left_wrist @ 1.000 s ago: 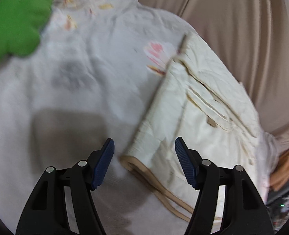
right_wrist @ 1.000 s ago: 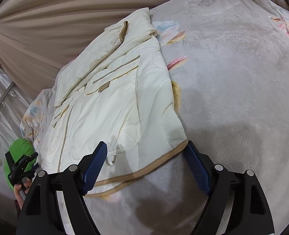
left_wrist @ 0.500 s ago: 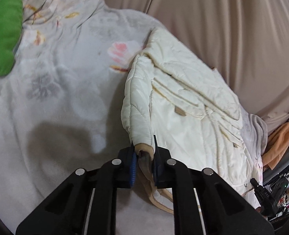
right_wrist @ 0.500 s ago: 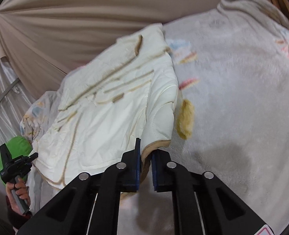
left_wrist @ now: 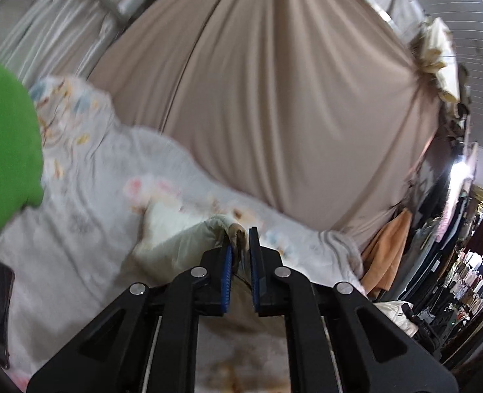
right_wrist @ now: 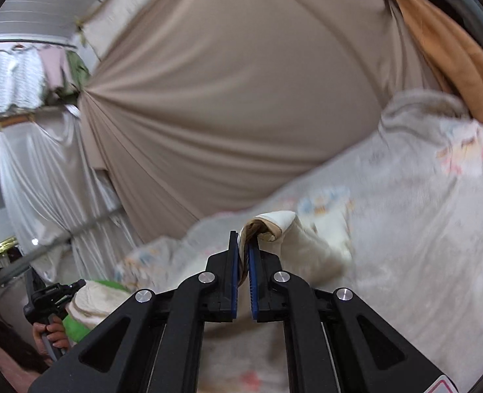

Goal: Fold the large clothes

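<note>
Both grippers, left and right, pinch the tan-trimmed hem of a cream quilted jacket, raised above the floral blanket. Blurred views; thin bites might slip, dropping the hem.

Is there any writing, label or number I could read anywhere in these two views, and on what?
None can be read.
The red-edged sticker on the right gripper is cut off at the picture's edge.
The shop shelves behind the left gripper are too small and blurred.
The jacket shows no lettering.
</note>
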Demonstrator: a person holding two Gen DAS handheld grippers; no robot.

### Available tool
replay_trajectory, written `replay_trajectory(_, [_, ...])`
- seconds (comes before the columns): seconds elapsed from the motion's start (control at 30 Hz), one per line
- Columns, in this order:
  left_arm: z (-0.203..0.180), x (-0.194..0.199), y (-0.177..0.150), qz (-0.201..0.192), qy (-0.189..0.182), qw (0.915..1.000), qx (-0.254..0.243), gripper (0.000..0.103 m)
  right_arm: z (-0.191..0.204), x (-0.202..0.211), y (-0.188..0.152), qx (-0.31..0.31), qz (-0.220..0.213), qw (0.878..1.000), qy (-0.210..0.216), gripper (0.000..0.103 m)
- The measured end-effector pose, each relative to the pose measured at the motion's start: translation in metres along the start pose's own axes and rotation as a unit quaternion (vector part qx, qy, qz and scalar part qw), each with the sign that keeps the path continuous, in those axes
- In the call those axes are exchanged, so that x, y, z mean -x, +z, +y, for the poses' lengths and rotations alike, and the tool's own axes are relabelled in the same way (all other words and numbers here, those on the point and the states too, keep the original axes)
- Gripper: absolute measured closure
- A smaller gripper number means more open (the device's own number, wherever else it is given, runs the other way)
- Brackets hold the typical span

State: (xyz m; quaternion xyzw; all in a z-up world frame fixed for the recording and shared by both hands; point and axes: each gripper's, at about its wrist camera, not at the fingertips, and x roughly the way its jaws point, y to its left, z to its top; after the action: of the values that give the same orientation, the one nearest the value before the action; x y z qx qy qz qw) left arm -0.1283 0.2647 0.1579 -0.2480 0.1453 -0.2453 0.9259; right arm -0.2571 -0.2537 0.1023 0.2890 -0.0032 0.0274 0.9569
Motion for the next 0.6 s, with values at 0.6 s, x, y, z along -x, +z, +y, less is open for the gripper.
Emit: replay_trajectory(0.6, [0.068,-0.281,0.008,0.155,0.211,0.9626,-0.068,0.094,-0.063,-0.234,0.045,-0.053,0.108,0.987,-0.107,0.097])
